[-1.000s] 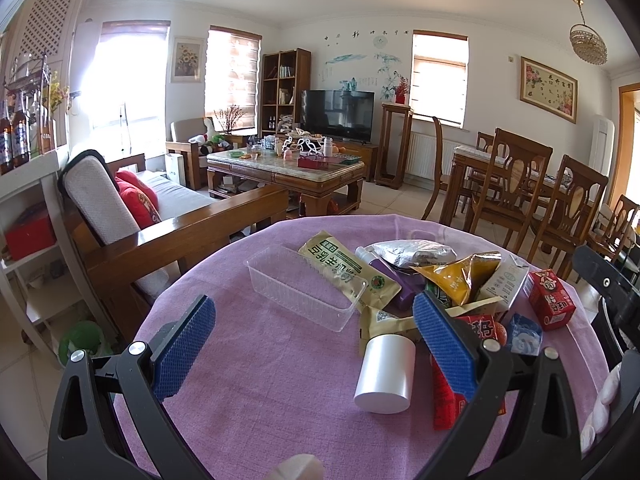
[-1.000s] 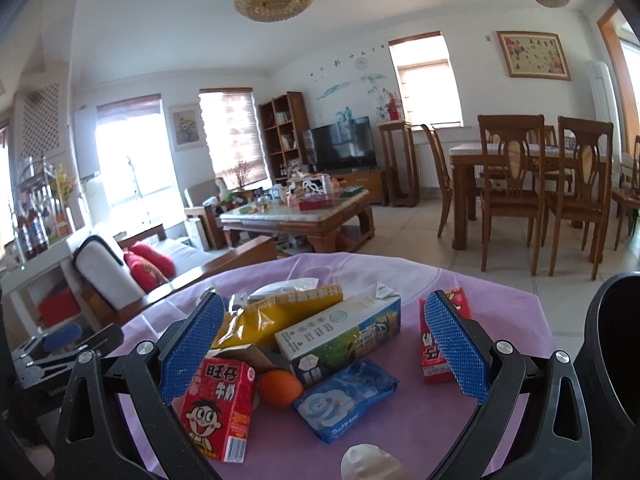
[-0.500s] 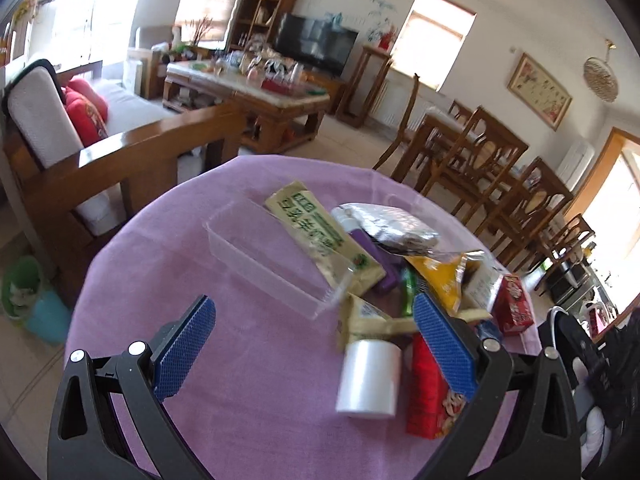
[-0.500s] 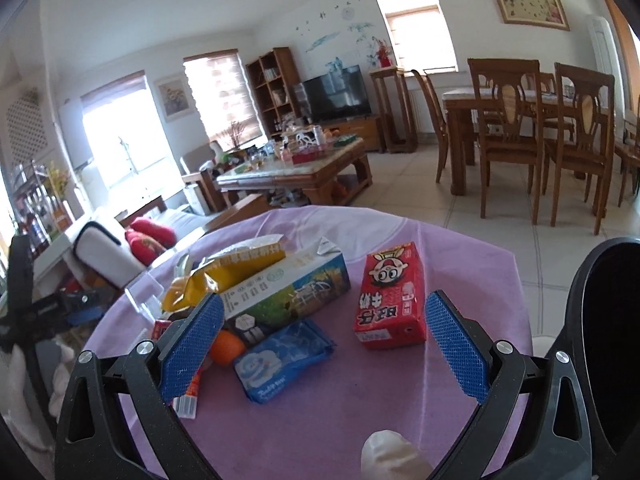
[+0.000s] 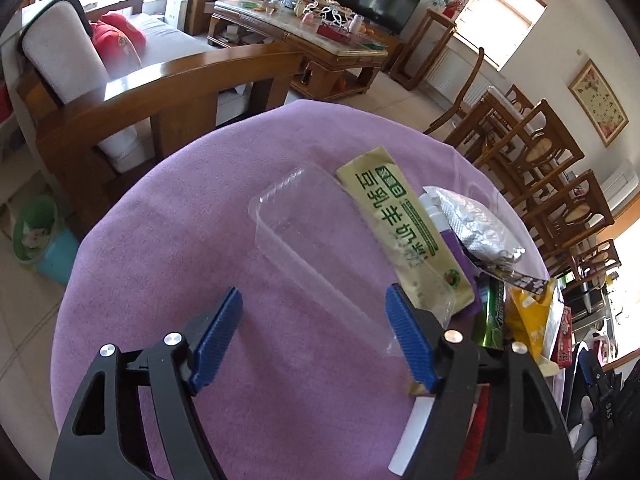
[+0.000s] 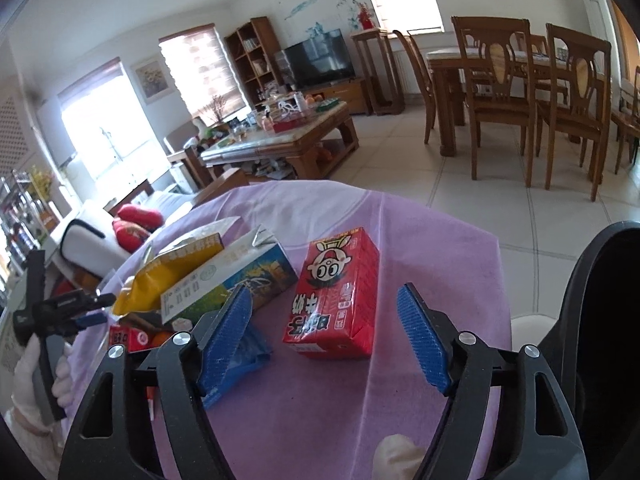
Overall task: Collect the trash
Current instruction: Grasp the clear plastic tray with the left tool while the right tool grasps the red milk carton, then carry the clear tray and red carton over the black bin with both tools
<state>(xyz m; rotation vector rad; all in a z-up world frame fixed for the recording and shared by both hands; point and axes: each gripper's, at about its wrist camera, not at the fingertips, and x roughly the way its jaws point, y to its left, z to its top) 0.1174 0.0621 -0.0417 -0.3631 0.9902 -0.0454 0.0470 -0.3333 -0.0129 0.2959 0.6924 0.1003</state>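
Trash lies on a round table with a purple cloth (image 5: 180, 208). In the left wrist view a clear plastic tray (image 5: 316, 248) lies just ahead of my open, empty left gripper (image 5: 314, 334). Beside the tray are a yellow-green packet (image 5: 404, 232), a silver foil bag (image 5: 476, 228), a yellow bag (image 5: 532, 316) and a white cup (image 5: 412, 436). In the right wrist view a red drink carton (image 6: 336, 296) lies between the fingers of my open, empty right gripper (image 6: 326, 334). A milk carton (image 6: 232, 280), a yellow bag (image 6: 172, 276) and a blue wrapper (image 6: 244, 356) lie left of it.
A black bin (image 6: 600, 340) stands at the table's right edge. A wooden sofa (image 5: 140, 96) and a green and blue bucket (image 5: 38, 240) are to the left. Dining chairs (image 6: 568, 92) and a coffee table (image 6: 280, 140) stand beyond. The left gripper also shows in the right wrist view (image 6: 64, 308).
Both grippers have tilted down and moved closer to the table. The left now faces the clear tray. The right has come up around the red drink carton.
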